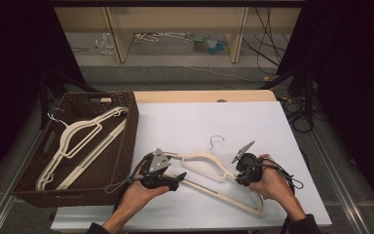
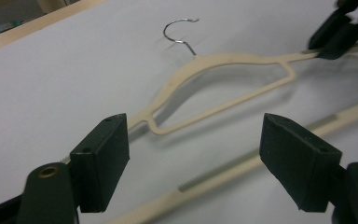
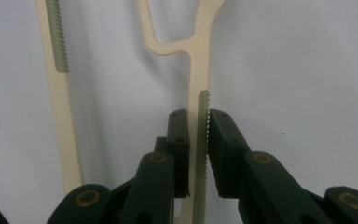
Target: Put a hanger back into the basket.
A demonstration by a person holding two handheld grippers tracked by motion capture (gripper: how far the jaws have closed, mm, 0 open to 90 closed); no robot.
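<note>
Looking down from the high view, a cream plastic clothes hanger with a metal hook [image 1: 213, 168] lies on the white table [image 1: 190, 122], a brown woven basket [image 1: 126, 141] at nine o'clock. In the left gripper view, the left gripper [image 2: 193, 154] gapes wide, holding nothing, above the hanger's bar. In the right gripper view, the right gripper [image 3: 198, 140] pinches the hanger's ribbed shoulder. Best to clamp the free end before lifting.

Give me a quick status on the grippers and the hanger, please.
Right gripper shut on cream hanger shoulder. Left gripper open, beside it. Basket left; nothing blocking.
</note>
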